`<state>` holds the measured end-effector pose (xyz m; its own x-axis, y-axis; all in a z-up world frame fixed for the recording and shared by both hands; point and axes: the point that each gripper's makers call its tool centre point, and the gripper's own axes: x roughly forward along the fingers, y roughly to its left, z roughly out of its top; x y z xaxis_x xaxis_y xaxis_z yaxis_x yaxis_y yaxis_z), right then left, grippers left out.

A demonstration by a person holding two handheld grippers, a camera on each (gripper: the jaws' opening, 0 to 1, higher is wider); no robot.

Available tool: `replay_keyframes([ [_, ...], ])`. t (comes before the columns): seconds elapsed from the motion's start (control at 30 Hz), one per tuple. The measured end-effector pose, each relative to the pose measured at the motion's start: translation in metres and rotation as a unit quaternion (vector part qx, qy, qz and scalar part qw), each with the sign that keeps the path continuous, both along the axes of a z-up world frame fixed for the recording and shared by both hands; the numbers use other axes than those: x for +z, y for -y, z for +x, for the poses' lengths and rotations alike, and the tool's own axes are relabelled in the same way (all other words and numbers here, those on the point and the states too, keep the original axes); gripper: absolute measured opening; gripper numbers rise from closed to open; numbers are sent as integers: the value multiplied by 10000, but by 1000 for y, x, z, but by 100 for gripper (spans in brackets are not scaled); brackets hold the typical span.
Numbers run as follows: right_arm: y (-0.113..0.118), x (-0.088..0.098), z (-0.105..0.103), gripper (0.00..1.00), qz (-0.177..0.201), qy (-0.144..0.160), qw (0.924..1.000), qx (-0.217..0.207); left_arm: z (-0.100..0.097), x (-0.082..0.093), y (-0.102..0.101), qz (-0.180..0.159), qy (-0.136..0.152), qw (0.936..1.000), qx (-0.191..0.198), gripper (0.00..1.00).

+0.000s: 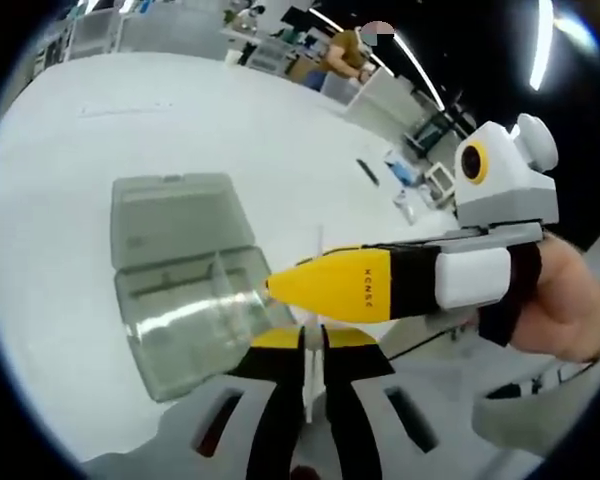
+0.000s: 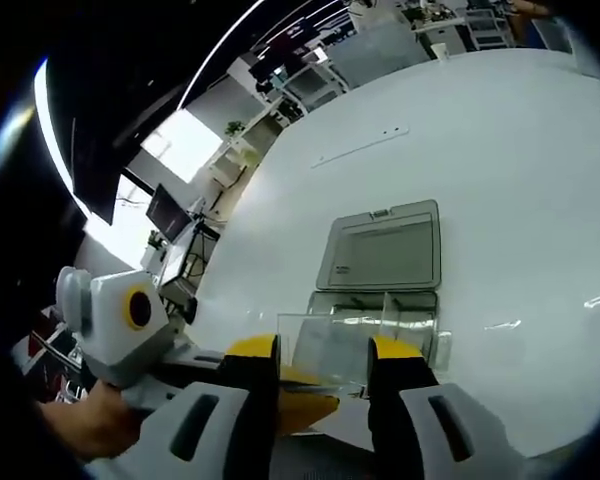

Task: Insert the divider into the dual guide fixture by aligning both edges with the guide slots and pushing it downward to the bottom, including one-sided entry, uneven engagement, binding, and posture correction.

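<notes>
Left gripper view: left gripper (image 1: 313,352) at bottom, yellow-tipped jaws nearly together, pinching a thin clear divider (image 1: 314,340) seen edge-on, its edge running up between the tips. Right gripper (image 1: 325,285) entering from the right, yellow nose pointing left, held by a hand (image 1: 570,300); nose crossing just above the left gripper's tips, over the near corner of the clear fixture box (image 1: 195,300). Box resting on the white tabletop (image 1: 130,130), lid (image 1: 175,215) swung open and lying flat behind it. Small dark items farther off on the tabletop to the right, too small to identify; a person at a bench in the far background. Right gripper view: right gripper (image 2: 325,365) with jaws set wide apart, a clear sheet, the divider (image 2: 325,345), standing in the gap between them; contact of the pads with the sheet cannot be told. Left gripper (image 2: 300,400) low between the jaws, yellow tip below the sheet. Fixture box (image 2: 375,305) just beyond the sheet, lid (image 2: 385,245) open past it, tabletop (image 2: 500,150) around.
</notes>
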<state>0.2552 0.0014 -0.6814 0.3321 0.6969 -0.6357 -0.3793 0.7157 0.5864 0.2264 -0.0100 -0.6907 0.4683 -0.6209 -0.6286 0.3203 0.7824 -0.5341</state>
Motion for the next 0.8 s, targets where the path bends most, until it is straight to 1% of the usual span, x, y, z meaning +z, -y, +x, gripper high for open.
replay_keyframes([
  [0.5,0,0,-4,30,-16,-13,10000,4,1,2,-1,-39,25,10000,30,4],
  [0.67,0,-2,-5,30,-36,-13,10000,22,0,0,-1,-6,17,10000,-10,3],
  [0.8,0,-4,-6,30,-42,-47,10000,33,-1,-2,0,46,3,9999,-112,3],
])
